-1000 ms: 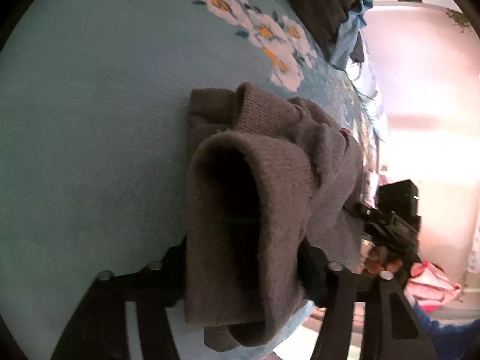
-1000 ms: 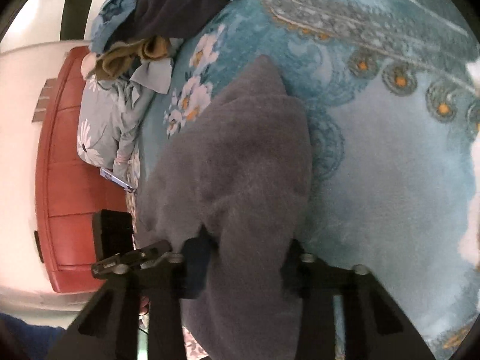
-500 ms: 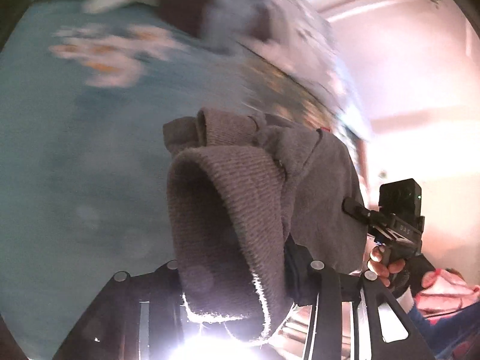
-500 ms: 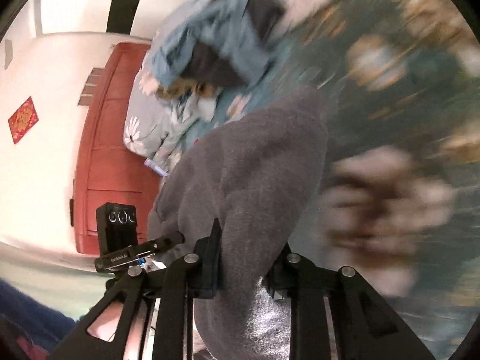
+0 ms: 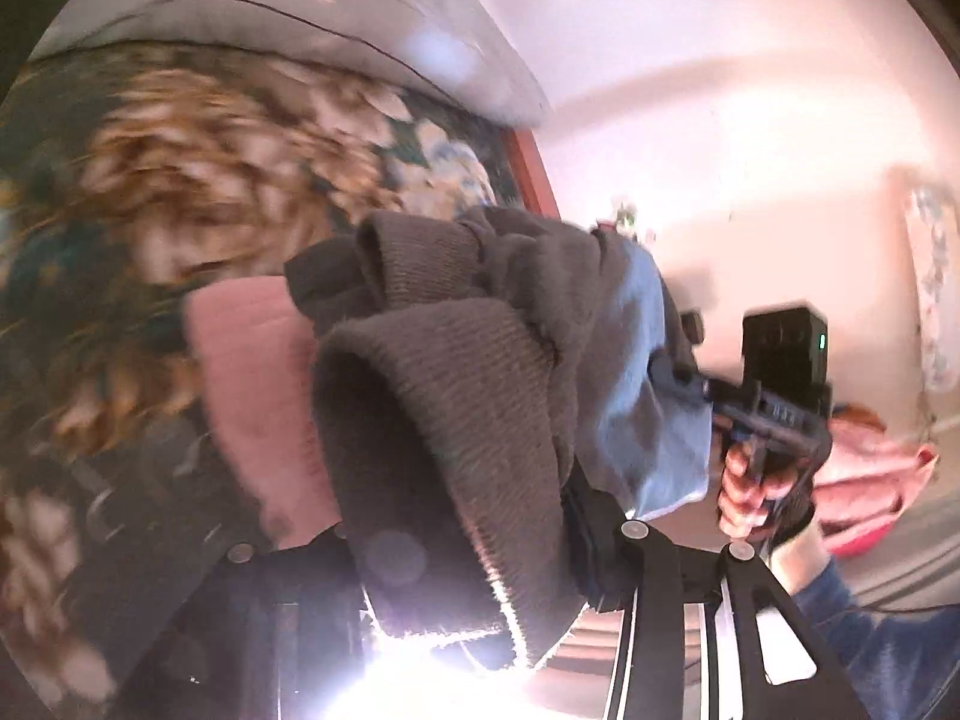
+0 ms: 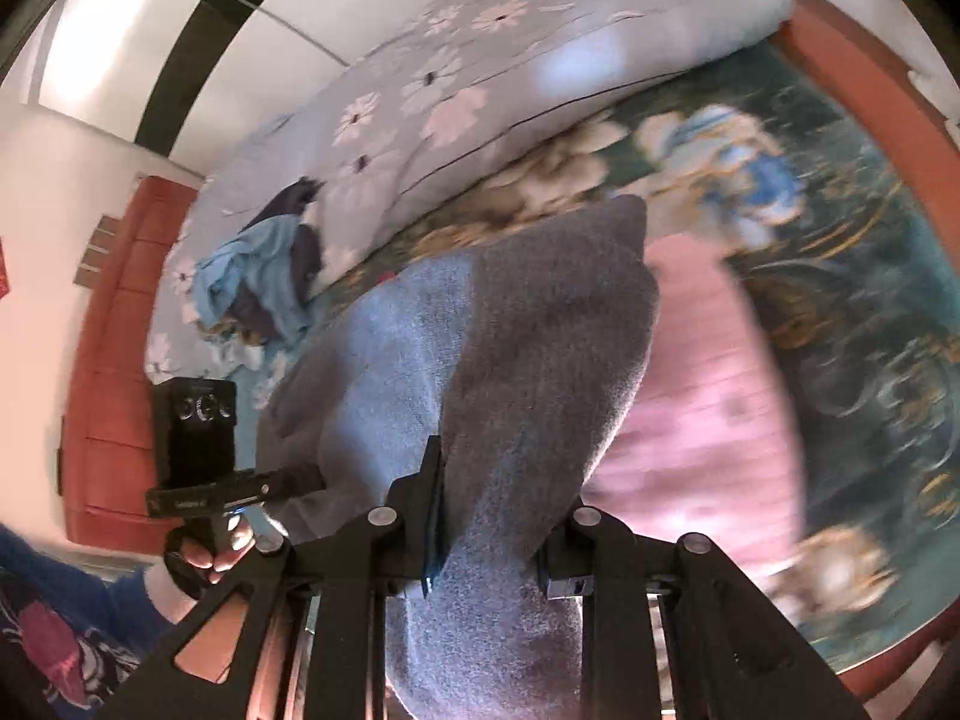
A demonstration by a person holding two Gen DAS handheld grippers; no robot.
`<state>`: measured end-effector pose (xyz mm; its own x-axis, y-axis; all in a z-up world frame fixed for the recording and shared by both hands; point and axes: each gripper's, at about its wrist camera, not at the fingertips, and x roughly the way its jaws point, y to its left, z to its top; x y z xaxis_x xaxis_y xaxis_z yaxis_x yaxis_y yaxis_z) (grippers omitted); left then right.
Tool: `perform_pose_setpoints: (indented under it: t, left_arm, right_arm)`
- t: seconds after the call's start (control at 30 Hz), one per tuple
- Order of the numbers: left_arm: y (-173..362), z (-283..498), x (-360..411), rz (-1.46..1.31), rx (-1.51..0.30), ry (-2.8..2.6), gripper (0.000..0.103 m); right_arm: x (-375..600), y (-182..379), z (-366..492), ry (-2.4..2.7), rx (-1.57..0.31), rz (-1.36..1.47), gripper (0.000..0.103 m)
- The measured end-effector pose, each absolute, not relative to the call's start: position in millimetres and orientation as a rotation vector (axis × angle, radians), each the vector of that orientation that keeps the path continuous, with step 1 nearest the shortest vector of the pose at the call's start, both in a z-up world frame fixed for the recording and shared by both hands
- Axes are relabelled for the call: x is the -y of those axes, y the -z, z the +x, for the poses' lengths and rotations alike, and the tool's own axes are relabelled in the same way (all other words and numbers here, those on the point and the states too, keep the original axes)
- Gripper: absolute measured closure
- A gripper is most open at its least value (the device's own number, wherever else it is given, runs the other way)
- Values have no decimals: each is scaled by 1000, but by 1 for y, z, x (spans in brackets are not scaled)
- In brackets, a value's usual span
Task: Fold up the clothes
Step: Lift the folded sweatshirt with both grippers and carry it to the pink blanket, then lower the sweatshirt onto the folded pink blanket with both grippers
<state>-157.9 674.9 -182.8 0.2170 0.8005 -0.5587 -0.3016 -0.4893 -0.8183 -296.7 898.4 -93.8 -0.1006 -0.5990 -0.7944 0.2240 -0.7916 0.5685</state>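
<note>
A grey knitted garment [image 5: 450, 390] hangs bunched between both grippers, lifted off the bed. My left gripper [image 5: 456, 510] is shut on a thick rolled edge of it. My right gripper [image 6: 498, 510] is shut on the other side of the same garment [image 6: 540, 330], whose inner face looks bluish. A pink folded cloth [image 5: 252, 396] lies on the bedspread just under and beside the garment, and in the right wrist view this pink cloth [image 6: 708, 420] shows to the right of it. Each view shows a hand [image 5: 750, 492] holding the other gripper.
A floral bedspread [image 6: 840, 240] covers the bed. A flowered grey pillow [image 6: 480, 90] lies at the far side, with a pile of blue and dark clothes [image 6: 258, 276] beside it. A red wooden bed frame [image 6: 102, 390] borders the mattress.
Both grippers have swept the grey garment across the bed and upward, from the plain teal area to above the pink folded cloth near the pillow. Their hold on it is unchanged.
</note>
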Motion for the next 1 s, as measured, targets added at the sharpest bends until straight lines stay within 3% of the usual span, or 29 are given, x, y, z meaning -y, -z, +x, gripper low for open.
perform_pose_setpoints:
  t: [0.33,0.63,0.83,1.0]
  left_arm:
    - [237,-153,-691,-1665,440,-1511,57]
    - [165,-150,-676,-1609,155,-1631,52]
    - [113,-160,-710,-1405,-105,-1775,47]
    - [108,-134,-759,-1269,-249,-1721,46]
  right_arm:
    - [-935,190,-338,1850,511,1733,75]
    - [-957,144,-322,1998,448,1694,59]
    - [-967,93,-283,2195,433,1572,59]
    - [-921,92,-268,2216,269,1563,59]
